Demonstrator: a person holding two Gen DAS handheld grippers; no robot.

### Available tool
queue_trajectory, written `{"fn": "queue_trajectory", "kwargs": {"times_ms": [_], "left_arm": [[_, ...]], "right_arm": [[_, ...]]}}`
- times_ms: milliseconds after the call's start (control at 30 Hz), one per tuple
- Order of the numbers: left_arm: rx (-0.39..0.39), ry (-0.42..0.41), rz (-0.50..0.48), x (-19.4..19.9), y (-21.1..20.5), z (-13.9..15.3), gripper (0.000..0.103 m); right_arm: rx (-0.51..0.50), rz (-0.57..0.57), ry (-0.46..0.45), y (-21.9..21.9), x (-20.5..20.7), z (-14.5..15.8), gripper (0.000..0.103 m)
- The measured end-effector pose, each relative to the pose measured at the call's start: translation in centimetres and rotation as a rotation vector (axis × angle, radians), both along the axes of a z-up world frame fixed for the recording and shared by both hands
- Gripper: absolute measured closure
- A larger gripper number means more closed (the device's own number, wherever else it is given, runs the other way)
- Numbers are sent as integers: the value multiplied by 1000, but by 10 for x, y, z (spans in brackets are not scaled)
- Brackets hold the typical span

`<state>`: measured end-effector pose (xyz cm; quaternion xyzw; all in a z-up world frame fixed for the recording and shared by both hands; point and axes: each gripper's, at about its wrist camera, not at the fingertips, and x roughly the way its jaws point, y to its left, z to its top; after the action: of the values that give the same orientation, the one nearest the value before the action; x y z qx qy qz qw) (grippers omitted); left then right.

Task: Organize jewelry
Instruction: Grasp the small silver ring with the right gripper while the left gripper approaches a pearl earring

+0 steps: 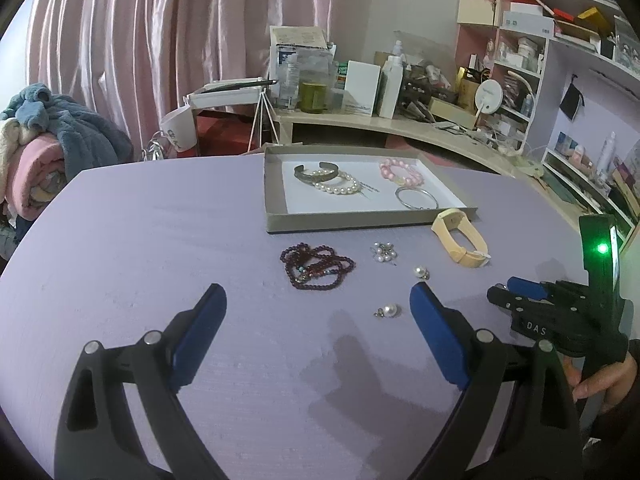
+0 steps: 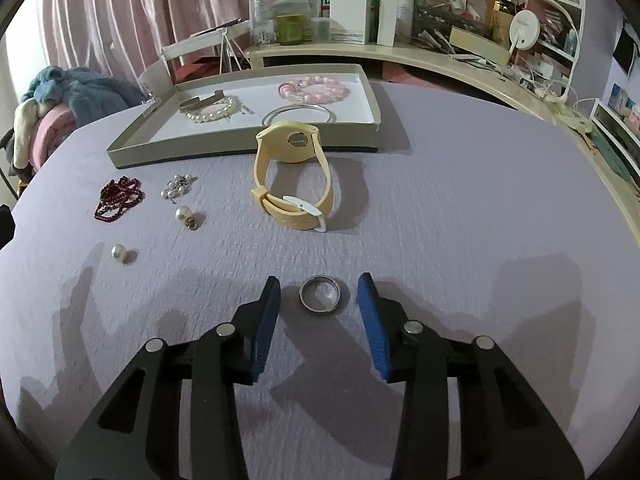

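Observation:
A shallow cardboard tray point(image 1: 276, 216) point(image 2: 132, 146) holds a metal cuff, a pearl bracelet point(image 1: 338, 184), a pink bead bracelet point(image 2: 312, 88) and a silver bangle point(image 1: 416, 198). On the lilac table lie a dark red bead necklace point(image 1: 316, 266) point(image 2: 118, 198), a pearl cluster point(image 1: 384, 253), two pearl earrings point(image 1: 390, 311) point(image 1: 420, 272), and a yellow watch point(image 1: 460, 242) point(image 2: 294, 176). My left gripper point(image 1: 316, 300) is open and empty above the table. My right gripper point(image 2: 318, 288) is open, with its fingers either side of a silver ring point(image 2: 321, 294). It also shows in the left wrist view point(image 1: 516, 294).
A cluttered desk point(image 1: 400, 120) with boxes and bottles curves behind the table. Shelves point(image 1: 580, 80) stand at the right. A pile of clothes point(image 1: 48, 148) lies at the left, before pink curtains.

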<state>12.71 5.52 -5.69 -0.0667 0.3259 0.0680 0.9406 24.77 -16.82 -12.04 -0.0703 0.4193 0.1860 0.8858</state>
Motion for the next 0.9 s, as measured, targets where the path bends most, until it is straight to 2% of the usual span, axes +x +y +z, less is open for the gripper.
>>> {"fn": "queue_trajectory", "kwargs": {"times_ms": [33,267,433,633,767,900], "left_arm": [[-2,3,-4,1,0,0,10],[-14,18,-33,6,-2,-4,10],[-22,55,-106,21,-11,-14,11],[-20,130,-178,47,-31,-35,26],[-18,180,-184,62,-38,-50,39],[-8,201,-181,70,-42,-57,46]], "right_arm": [[3,7,2,0,0,0,80],[58,-3,24,-8,0,3,81],[93,-17,2,-11,0,14,81],[127,-47,10,-17,5,18,81],[141,-66,25,-21,8,16,81],[152,-83,41,-25,10,14,81]]}}
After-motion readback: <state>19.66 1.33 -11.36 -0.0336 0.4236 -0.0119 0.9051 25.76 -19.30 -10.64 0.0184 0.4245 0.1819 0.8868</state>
